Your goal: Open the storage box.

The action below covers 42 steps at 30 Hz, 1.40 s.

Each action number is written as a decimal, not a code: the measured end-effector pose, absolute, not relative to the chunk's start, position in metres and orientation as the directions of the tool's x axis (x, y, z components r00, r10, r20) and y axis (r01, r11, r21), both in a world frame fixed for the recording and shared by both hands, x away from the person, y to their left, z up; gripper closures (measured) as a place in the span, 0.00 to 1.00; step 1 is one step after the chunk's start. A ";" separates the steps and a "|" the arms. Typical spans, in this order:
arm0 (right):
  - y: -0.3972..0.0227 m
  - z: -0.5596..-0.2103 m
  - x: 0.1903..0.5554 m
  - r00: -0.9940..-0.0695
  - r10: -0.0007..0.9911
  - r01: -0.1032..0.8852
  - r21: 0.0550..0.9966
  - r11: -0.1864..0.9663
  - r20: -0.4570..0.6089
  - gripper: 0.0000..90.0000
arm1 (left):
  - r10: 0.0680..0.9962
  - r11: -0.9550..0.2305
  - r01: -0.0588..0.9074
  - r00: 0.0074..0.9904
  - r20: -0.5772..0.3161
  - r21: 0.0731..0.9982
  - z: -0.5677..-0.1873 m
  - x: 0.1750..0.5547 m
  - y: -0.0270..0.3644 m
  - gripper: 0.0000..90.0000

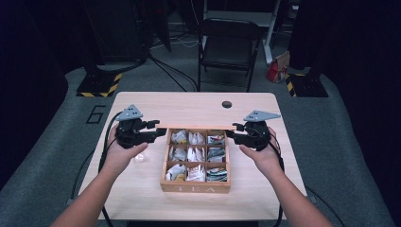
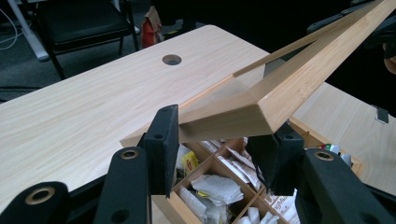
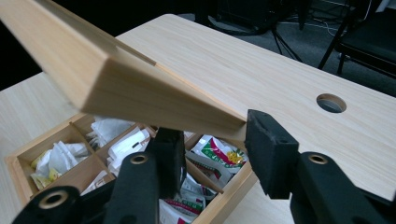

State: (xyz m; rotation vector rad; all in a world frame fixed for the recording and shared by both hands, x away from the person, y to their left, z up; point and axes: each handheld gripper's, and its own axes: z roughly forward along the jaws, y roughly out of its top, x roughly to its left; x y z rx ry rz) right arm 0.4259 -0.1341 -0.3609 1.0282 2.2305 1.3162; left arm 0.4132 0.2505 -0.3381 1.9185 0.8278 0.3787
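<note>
Above a desk (image 1: 142, 189), wooden lid (image 1: 196, 126) half raised over tea box (image 1: 196, 187), gripped by left claw (image 1: 158, 130) and right claw (image 1: 232, 131); next, likely swinging fully open.

Lid (image 1: 196, 126) above tea box's (image 1: 195, 187) rear edge, between left (image 1: 158, 130) and right hand-held gripper (image 1: 232, 130).

- Table (image 1: 142, 198): light wood, with a round hole (image 1: 227, 104) near its far edge.
- Folding chair (image 1: 228, 47): black, beyond the table.
- Red bag (image 1: 278, 68): right of the chair.
</note>
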 end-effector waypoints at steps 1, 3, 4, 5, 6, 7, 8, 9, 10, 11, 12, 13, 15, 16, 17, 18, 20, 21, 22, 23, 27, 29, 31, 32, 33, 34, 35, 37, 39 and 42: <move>-0.134 -0.361 0.427 -0.675 0.735 0.409 0.863 0.298 0.067 0.64 | 0.689 -0.289 0.387 0.719 -0.090 0.876 -0.338 0.414 0.251 0.60; -0.134 -0.361 0.429 -0.672 0.737 0.413 0.863 0.291 0.072 0.64 | 0.691 -0.277 0.388 0.716 -0.098 0.879 -0.338 0.415 0.251 0.60; -0.135 -0.361 0.429 -0.672 0.737 0.413 0.864 0.289 0.075 0.64 | 0.692 -0.276 0.388 0.716 -0.099 0.879 -0.338 0.416 0.251 0.59; -0.135 -0.360 0.430 -0.672 0.737 0.413 0.864 0.287 0.077 0.64 | 0.692 -0.277 0.389 0.715 -0.098 0.878 -0.337 0.416 0.251 0.59; -0.135 -0.360 0.431 -0.674 0.735 0.413 0.864 0.286 0.079 0.64 | 0.692 -0.280 0.387 0.715 -0.095 0.878 -0.338 0.417 0.251 0.59; -0.136 -0.360 0.431 -0.674 0.734 0.417 0.863 0.285 0.084 0.64 | 0.693 -0.281 0.389 0.714 -0.095 0.877 -0.339 0.418 0.250 0.59; -0.136 -0.360 0.431 -0.676 0.732 0.418 0.863 0.284 0.086 0.64 | 0.697 -0.284 0.391 0.711 -0.092 0.876 -0.340 0.418 0.250 0.59; -0.136 -0.360 0.432 -0.675 0.732 0.418 0.863 0.283 0.087 0.64 | 0.698 -0.282 0.392 0.710 -0.093 0.876 -0.342 0.419 0.250 0.59; -0.136 -0.360 0.432 -0.674 0.733 0.418 0.864 0.282 0.088 0.64 | 0.700 -0.278 0.394 0.708 -0.097 0.876 -0.344 0.421 0.250 0.59; -0.136 -0.360 0.432 -0.674 0.734 0.418 0.864 0.279 0.089 0.64 | 0.703 -0.274 0.401 0.703 -0.102 0.874 -0.346 0.422 0.250 0.59; -0.136 -0.360 0.433 -0.674 0.734 0.416 0.866 0.279 0.088 0.64 | 0.706 -0.276 0.404 0.701 -0.101 0.872 -0.349 0.424 0.250 0.59; -0.136 -0.359 0.433 -0.672 0.735 0.418 0.865 0.276 0.090 0.64 | 0.709 -0.279 0.408 0.698 -0.100 0.869 -0.352 0.426 0.249 0.59; -0.136 -0.359 0.434 -0.668 0.738 0.421 0.866 0.268 0.096 0.65 | 0.717 -0.274 0.414 0.689 -0.102 0.868 -0.357 0.429 0.248 0.59; -0.136 -0.359 0.435 -0.668 0.738 0.420 0.867 0.269 0.096 0.65 | 0.721 -0.272 0.420 0.685 -0.105 0.866 -0.359 0.431 0.248 0.59; -0.136 -0.358 0.435 -0.669 0.737 0.418 0.867 0.270 0.094 0.65 | 0.723 -0.272 0.421 0.683 -0.105 0.866 -0.361 0.433 0.247 0.59; -0.136 -0.358 0.436 -0.668 0.738 0.419 0.868 0.267 0.095 0.65 | 0.727 -0.273 0.419 0.679 -0.100 0.866 -0.363 0.435 0.247 0.59; -0.136 -0.357 0.437 -0.667 0.738 0.421 0.867 0.265 0.098 0.65 | 0.734 -0.274 0.420 0.673 -0.094 0.865 -0.366 0.438 0.246 0.59; -0.136 -0.357 0.437 -0.666 0.739 0.424 0.867 0.264 0.101 0.65 | 0.738 -0.276 0.418 0.669 -0.088 0.866 -0.367 0.439 0.245 0.59; -0.136 -0.357 0.437 -0.667 0.739 0.423 0.867 0.264 0.100 0.65 | 0.743 -0.273 0.417 0.663 -0.086 0.867 -0.368 0.441 0.245 0.59; -0.136 -0.357 0.438 -0.668 0.738 0.421 0.867 0.266 0.098 0.65 | 0.743 -0.274 0.419 0.664 -0.086 0.866 -0.368 0.443 0.245 0.59; -0.136 -0.356 0.439 -0.666 0.740 0.421 0.867 0.265 0.097 0.65 | 0.748 -0.269 0.419 0.658 -0.086 0.868 -0.370 0.449 0.243 0.62; -0.136 -0.356 0.440 -0.665 0.740 0.421 0.868 0.264 0.098 0.65 | 0.751 -0.269 0.413 0.656 -0.079 0.870 -0.370 0.449 0.242 0.63; -0.136 -0.356 0.441 -0.662 0.743 0.421 0.870 0.257 0.101 0.65 | 0.758 -0.267 0.412 0.648 -0.075 0.871 -0.370 0.452 0.240 0.63; -0.136 -0.355 0.442 -0.661 0.743 0.420 0.871 0.255 0.101 0.65 | 0.758 -0.267 0.412 0.648 -0.075 0.871 -0.370 0.452 0.240 0.63; -0.136 -0.355 0.443 -0.662 0.743 0.420 0.871 0.253 0.104 0.65 | 0.762 -0.269 0.409 0.644 -0.067 0.872 -0.369 0.453 0.239 0.63; -0.136 -0.354 0.444 -0.661 0.743 0.421 0.872 0.250 0.106 0.65 | 0.762 -0.270 0.412 0.644 -0.068 0.870 -0.368 0.454 0.239 0.63; -0.136 -0.354 0.445 -0.659 0.744 0.422 0.872 0.247 0.108 0.65 | 0.763 -0.265 0.409 0.643 -0.070 0.873 -0.368 0.455 0.239 0.64; -0.136 -0.353 0.446 -0.660 0.743 0.421 0.873 0.247 0.108 0.64 | 0.761 -0.264 0.409 0.645 -0.072 0.874 -0.368 0.456 0.239 0.64; -0.135 -0.353 0.447 -0.659 0.745 0.419 0.873 0.250 0.103 0.64 | 0.759 -0.261 0.409 0.647 -0.076 0.874 -0.368 0.457 0.240 0.64; -0.134 -0.352 0.449 -0.661 0.743 0.416 0.875 0.248 0.104 0.63 | 0.758 -0.259 0.411 0.648 -0.079 0.874 -0.368 0.458 0.240 0.64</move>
